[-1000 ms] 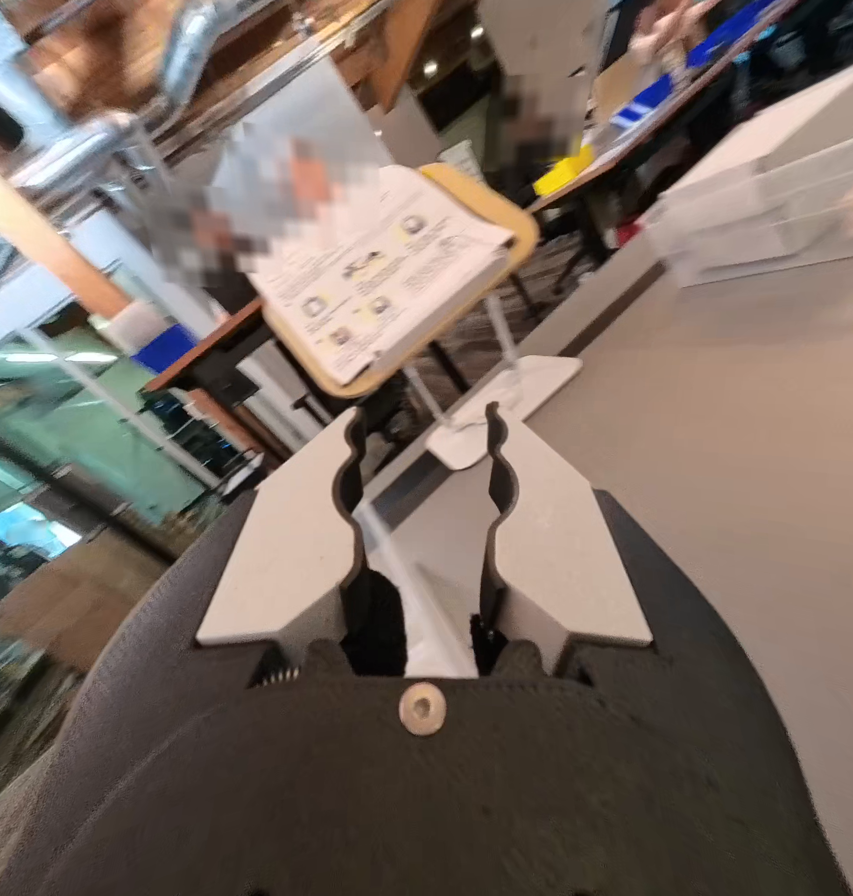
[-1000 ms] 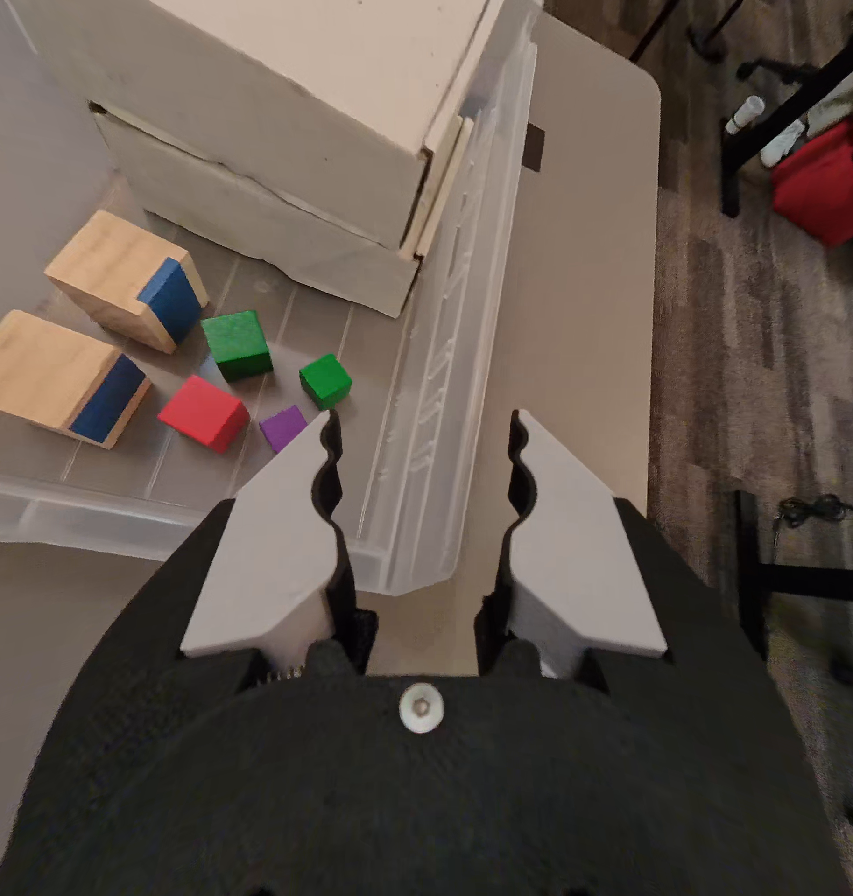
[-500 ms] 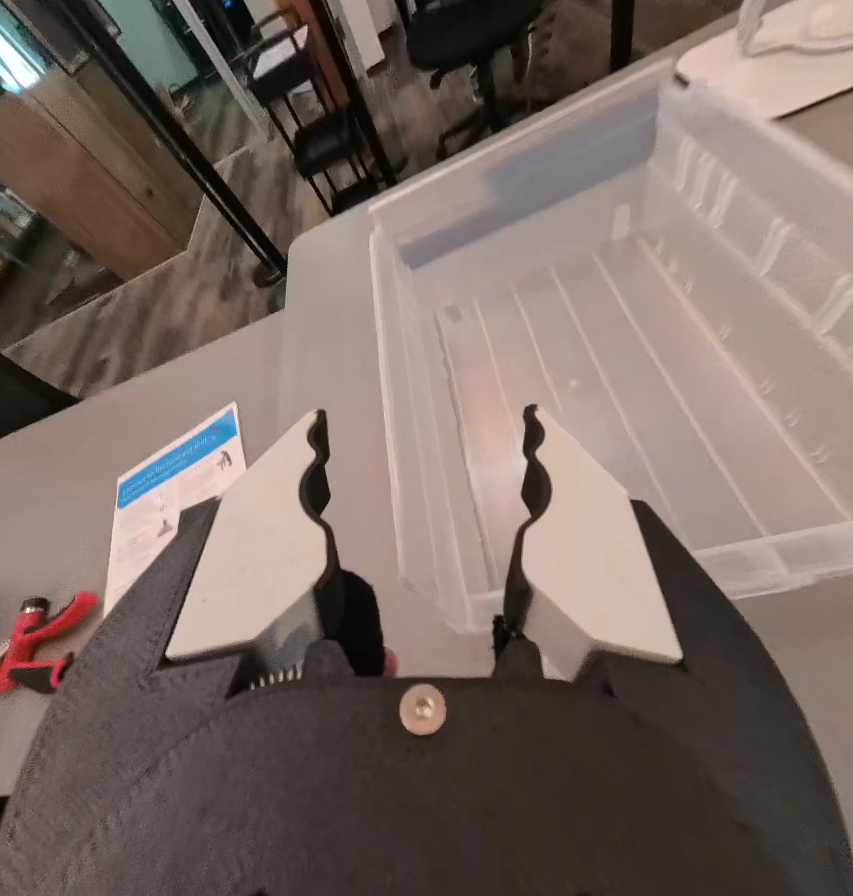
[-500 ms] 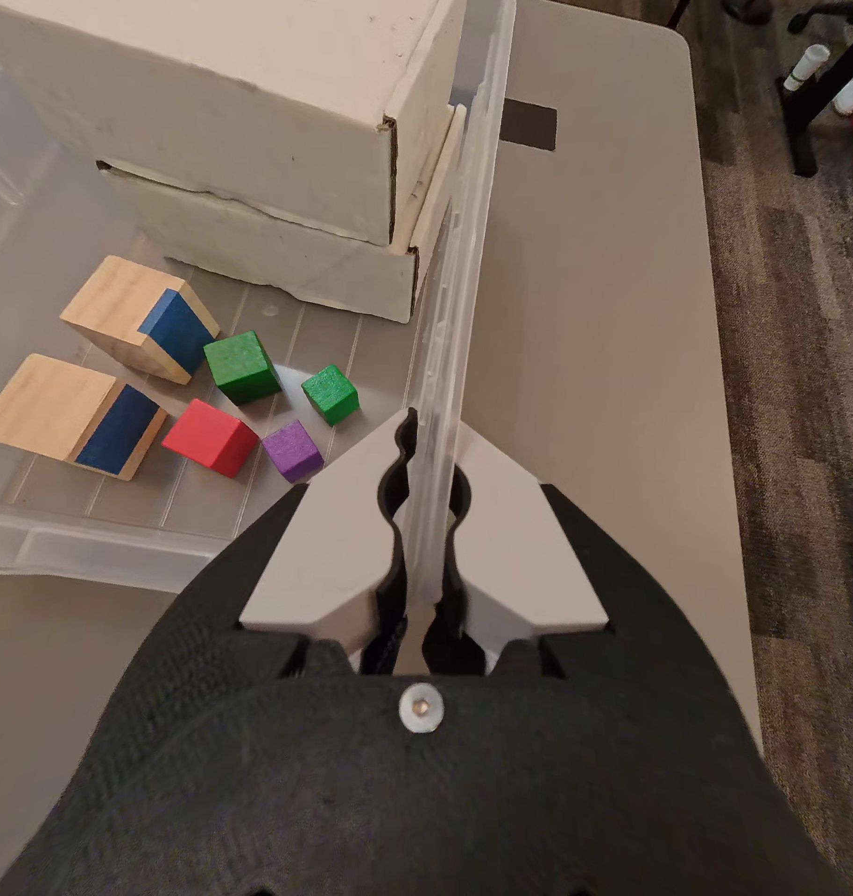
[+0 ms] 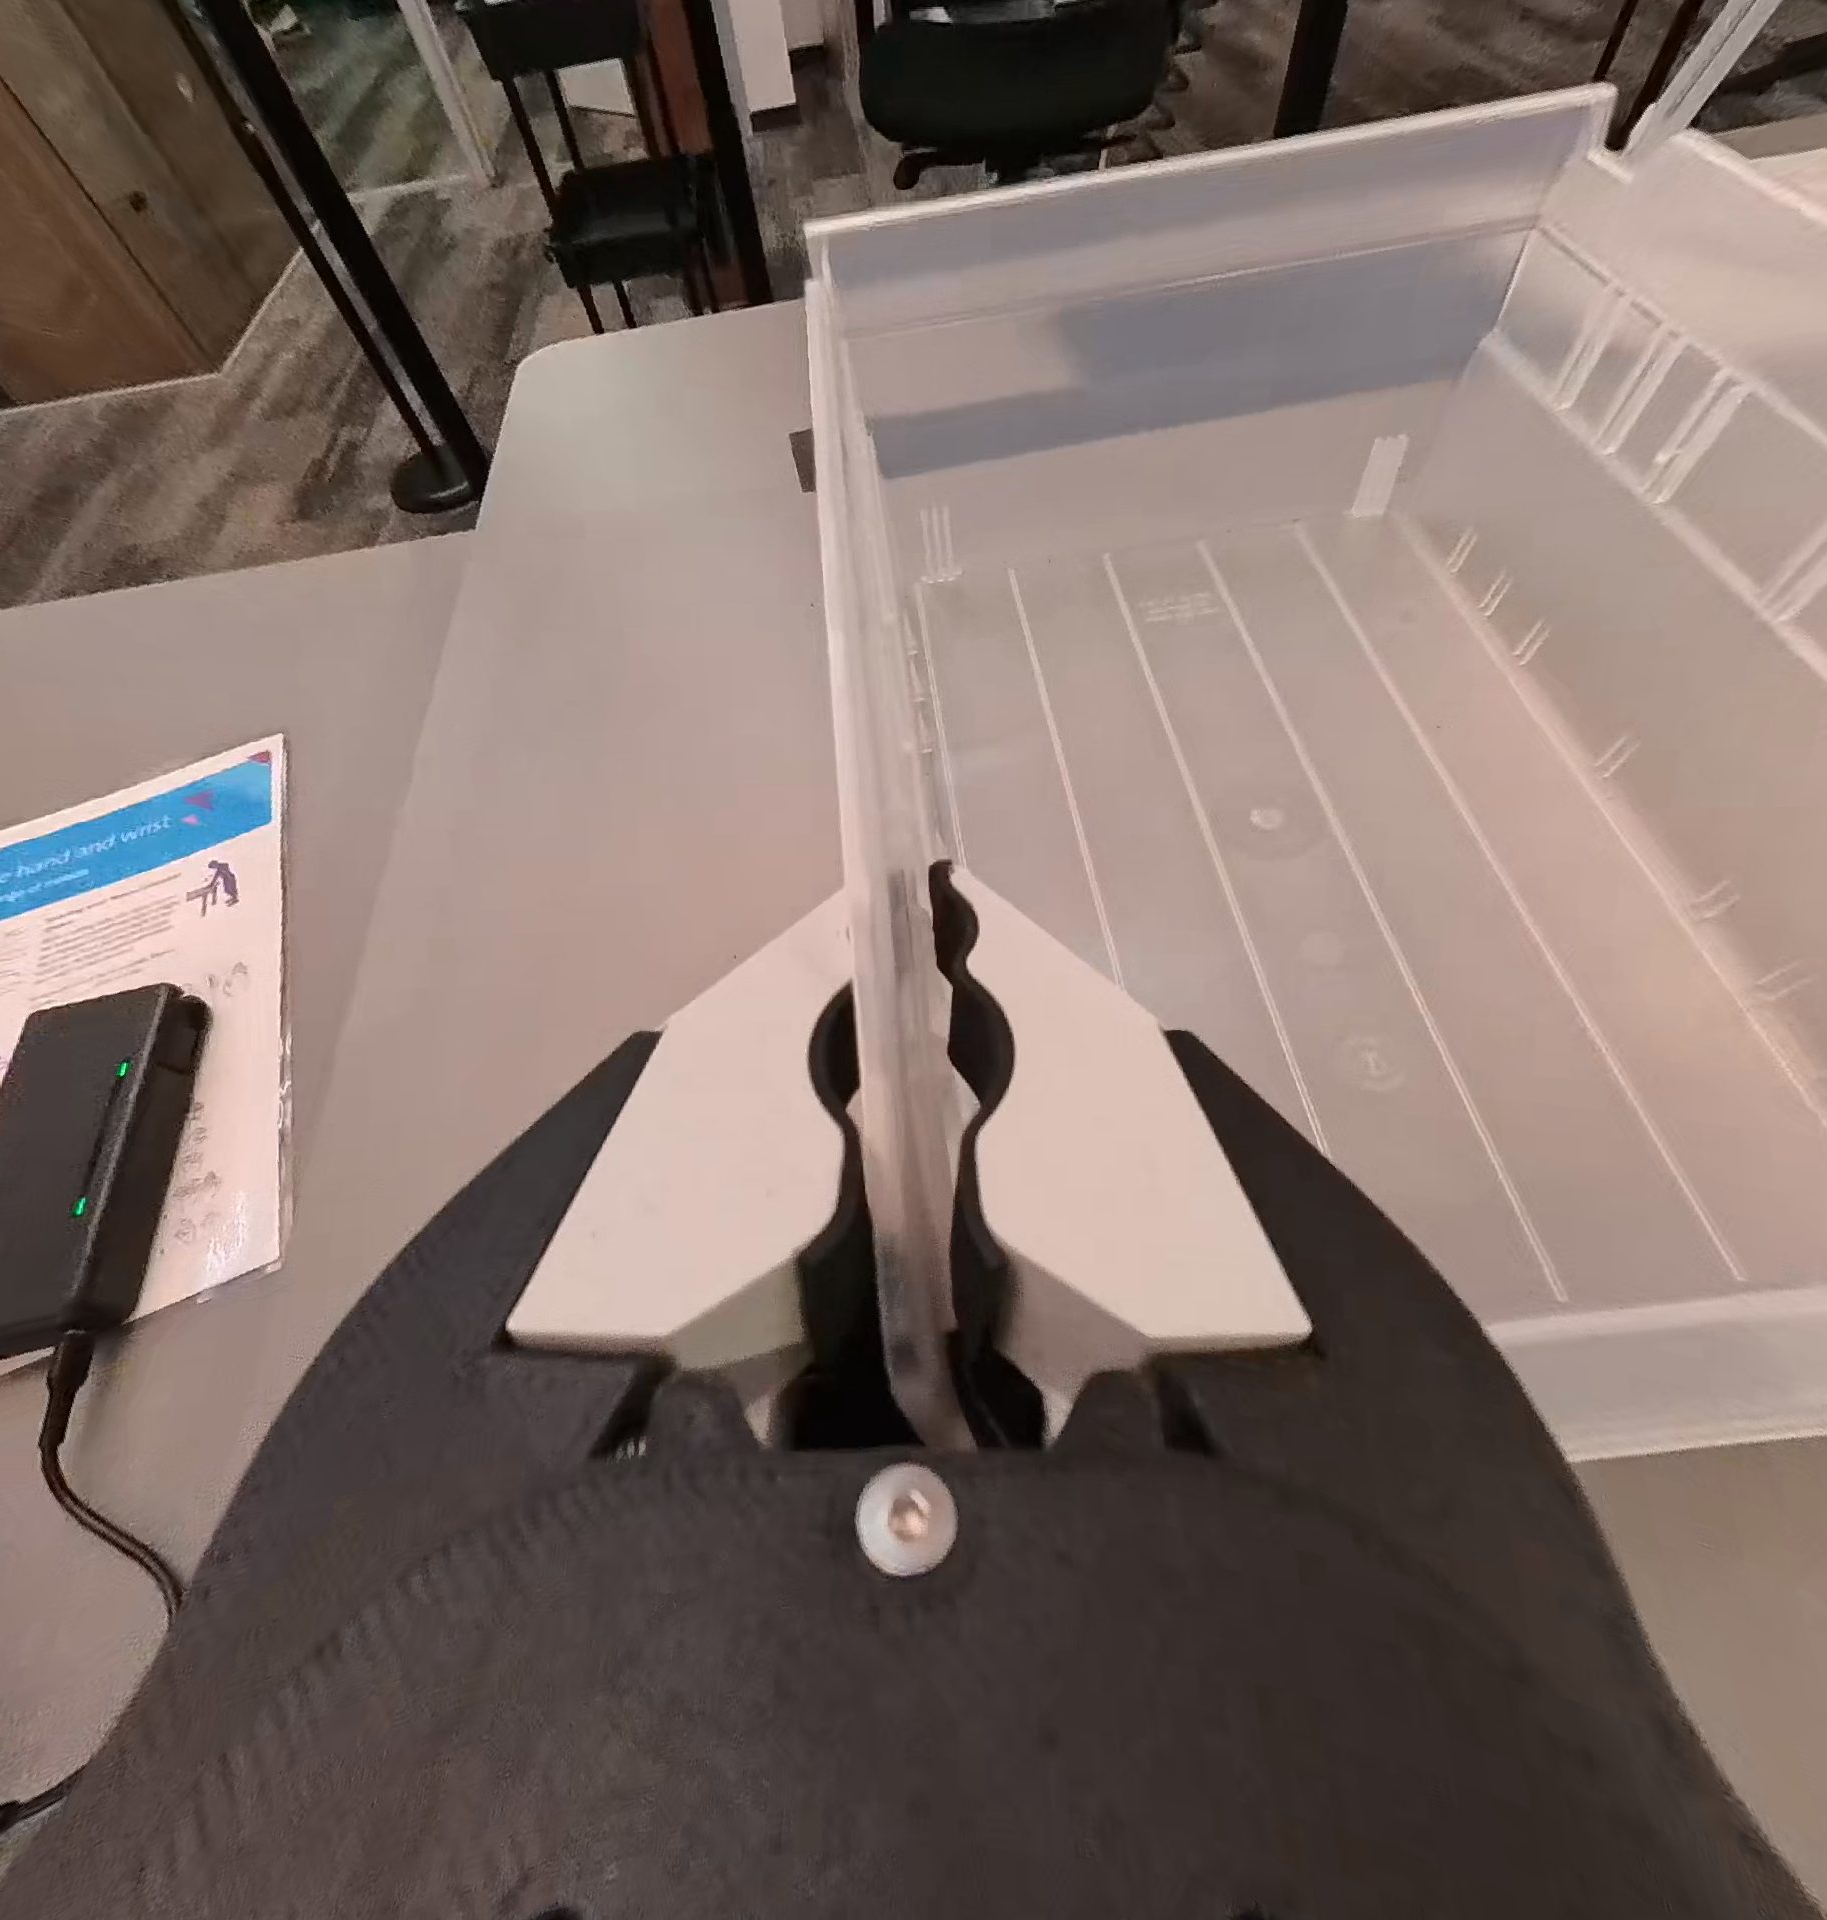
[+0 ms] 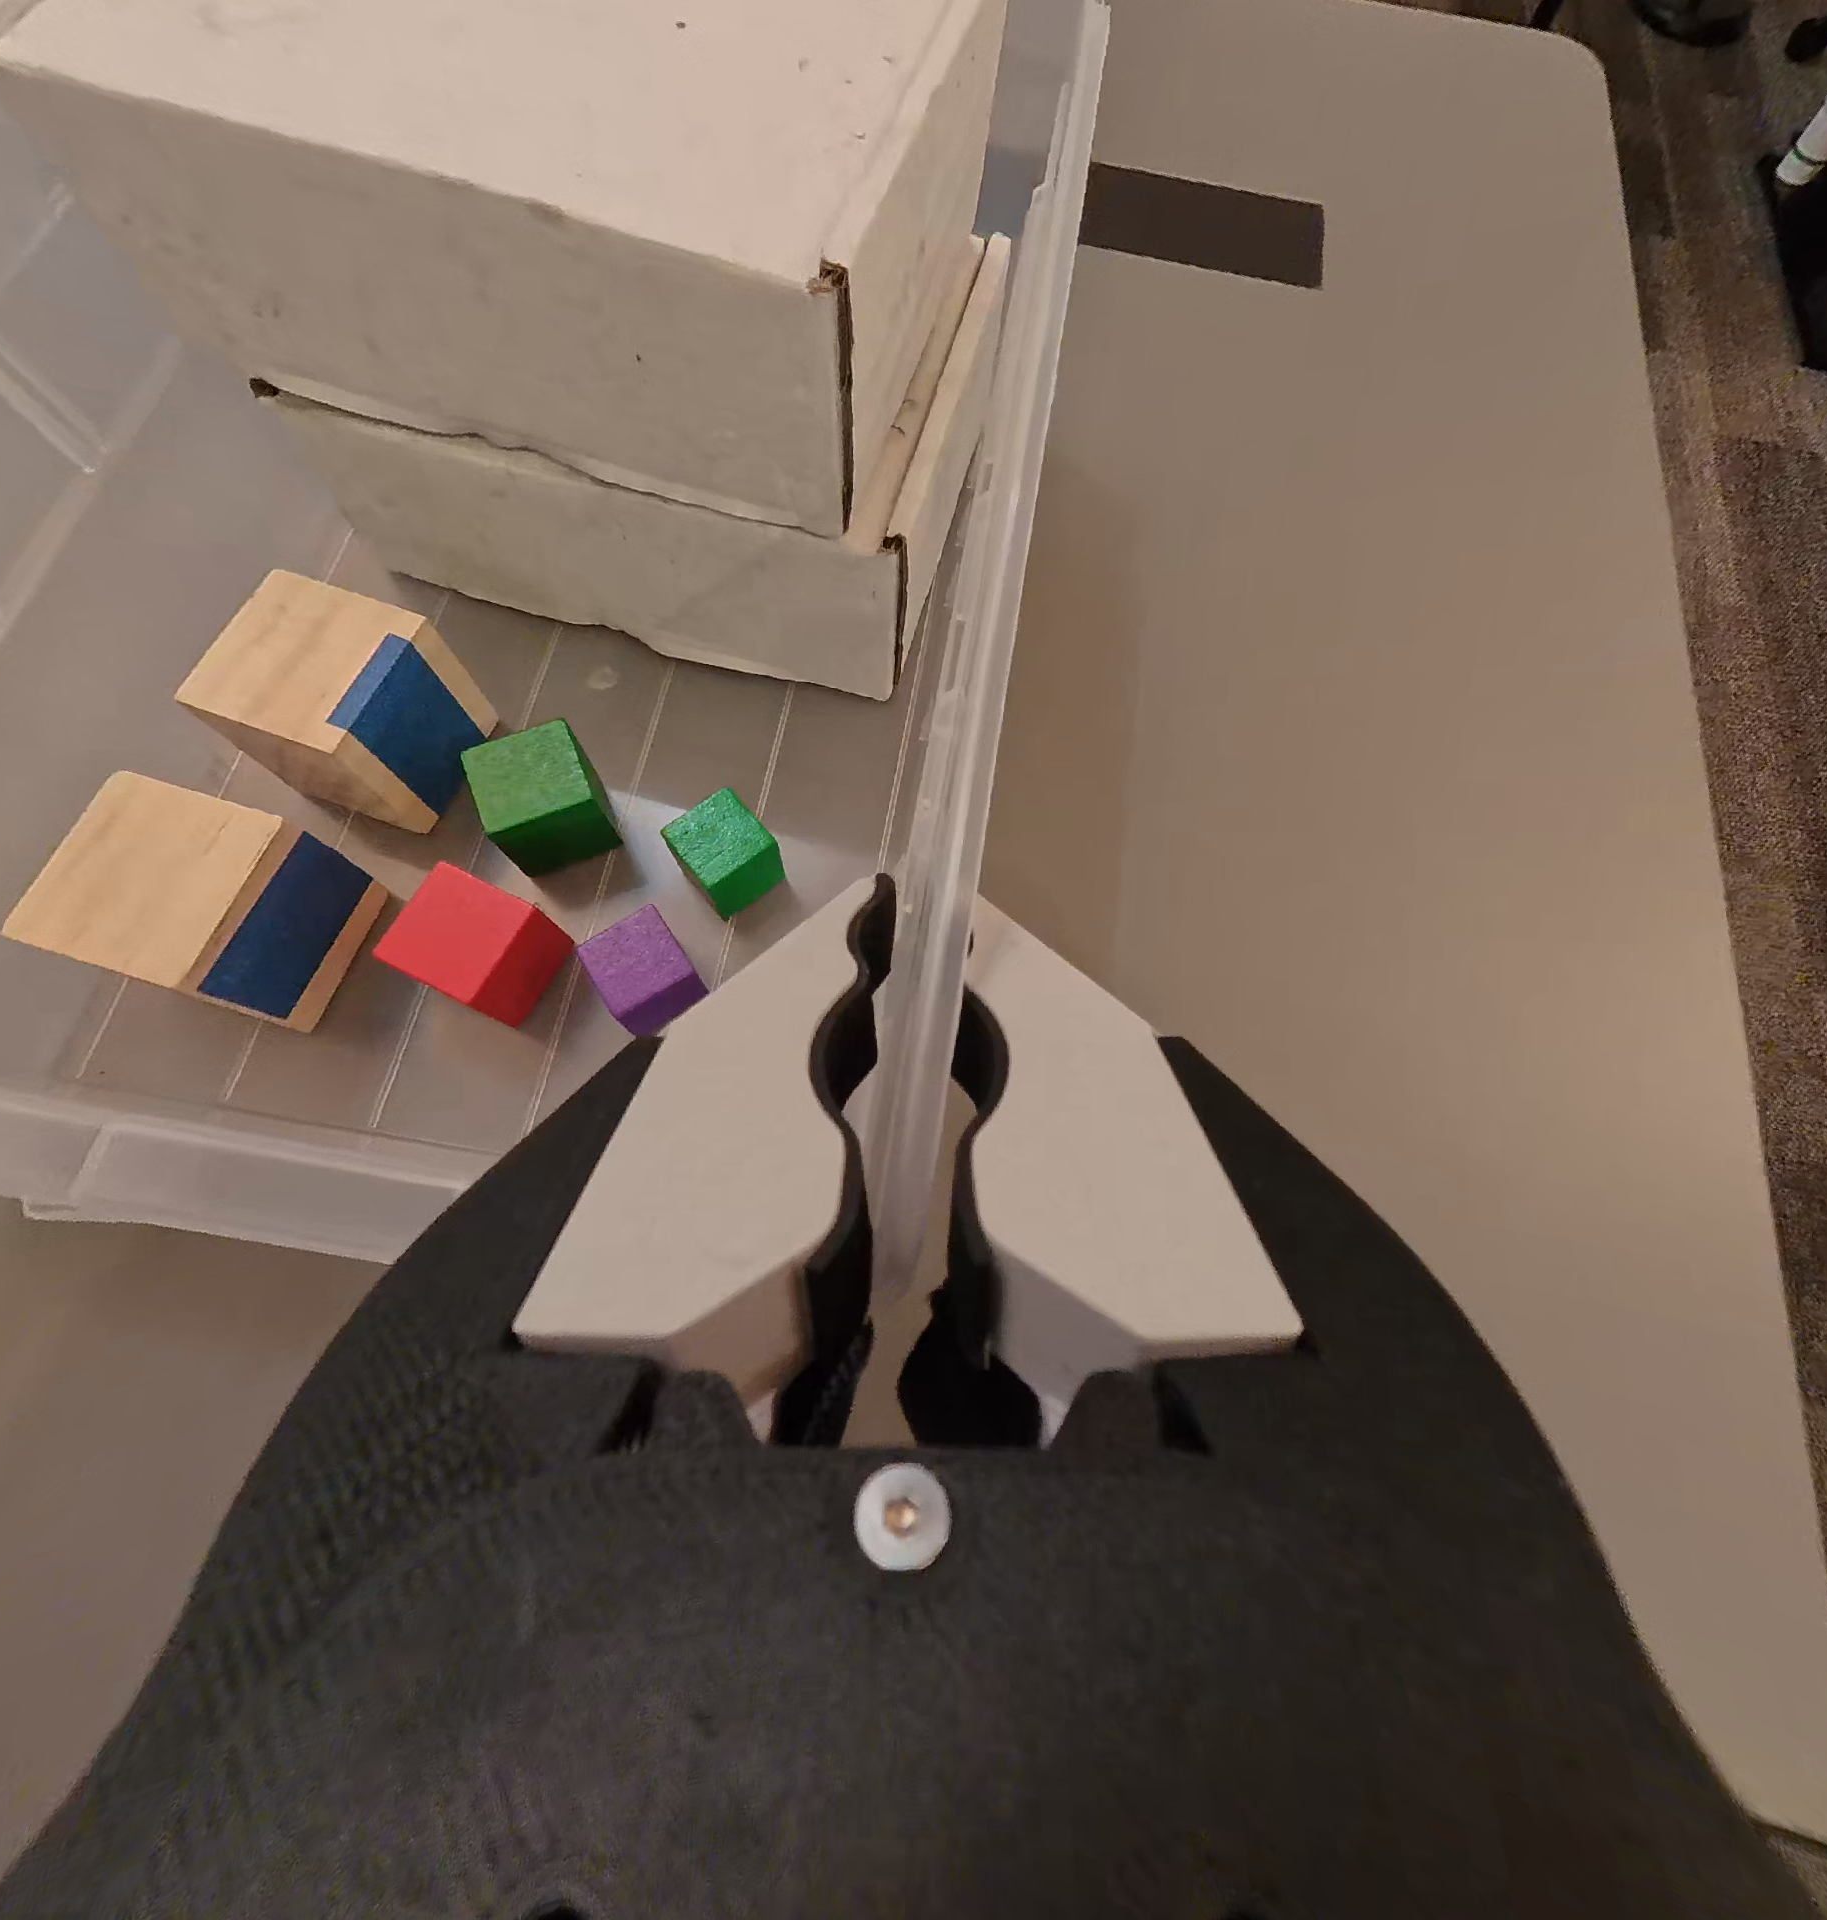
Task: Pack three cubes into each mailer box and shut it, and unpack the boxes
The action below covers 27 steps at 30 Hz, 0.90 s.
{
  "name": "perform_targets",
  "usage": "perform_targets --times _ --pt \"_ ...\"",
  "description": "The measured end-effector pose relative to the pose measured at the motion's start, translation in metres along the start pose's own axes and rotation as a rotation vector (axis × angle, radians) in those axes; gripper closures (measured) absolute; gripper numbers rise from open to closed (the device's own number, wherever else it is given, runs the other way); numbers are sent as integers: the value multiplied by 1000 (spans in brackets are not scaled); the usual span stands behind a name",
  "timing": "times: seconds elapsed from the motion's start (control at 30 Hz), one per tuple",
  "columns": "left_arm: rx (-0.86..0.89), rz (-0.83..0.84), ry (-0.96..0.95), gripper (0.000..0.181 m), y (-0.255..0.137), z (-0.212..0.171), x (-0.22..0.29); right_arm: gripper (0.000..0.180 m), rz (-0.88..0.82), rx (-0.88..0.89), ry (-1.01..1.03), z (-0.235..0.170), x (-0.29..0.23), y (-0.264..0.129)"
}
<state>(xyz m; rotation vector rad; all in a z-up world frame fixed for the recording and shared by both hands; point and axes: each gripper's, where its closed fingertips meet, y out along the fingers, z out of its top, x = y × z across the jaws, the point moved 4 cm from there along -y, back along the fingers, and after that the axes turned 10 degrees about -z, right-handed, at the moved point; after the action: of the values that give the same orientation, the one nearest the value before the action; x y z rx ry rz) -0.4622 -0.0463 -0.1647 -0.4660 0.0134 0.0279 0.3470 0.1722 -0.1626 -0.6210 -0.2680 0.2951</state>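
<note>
Half a second before, the left gripper [image 5: 893, 935] had hung spread above the clear bin's [image 5: 1408, 935] left wall with nothing between its fingers; at this moment those fingers were closed narrow on that wall's rim, the plastic edge running straight up the gap. The right gripper [image 6: 924, 940] had already been clamped on the right-hand wall of a clear bin [image 6: 213, 1153] and was unchanged, its fingers pinched on the thin rim. With both sides now gripped, the likely next move was to shift or drag a bin rather than handle the cargo, so packing had not begun. It could not be told whether both grippers held one bin or two. The task's things all lay in the right view: two white mailer boxes [image 6: 535, 270] stacked and shut against the gripped wall, and in front of them two wooden blocks [image 6: 337, 696] with blue faces, a large green cube [image 6: 540, 795], a small green cube [image 6: 722, 850], a red cube [image 6: 469, 940] and a purple cube [image 6: 639, 966], loose on the floor and near the right fingers. The counter [image 6: 1356, 727] had bare room to the right up to its rounded edge; on the left a leaflet [image 5: 161, 883] and a black cabled device [image 5: 67, 1164] sat well apart from the bin.
</note>
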Motion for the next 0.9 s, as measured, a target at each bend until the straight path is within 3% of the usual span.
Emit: perform_targets --times 0.43,0.9 --pt "73 104 26 177 -27 8 26 177 60 32 -20 6 -61 -9" --pt "146 79 111 177 -40 32 50 176 134 90 -4 23 -146 -12"
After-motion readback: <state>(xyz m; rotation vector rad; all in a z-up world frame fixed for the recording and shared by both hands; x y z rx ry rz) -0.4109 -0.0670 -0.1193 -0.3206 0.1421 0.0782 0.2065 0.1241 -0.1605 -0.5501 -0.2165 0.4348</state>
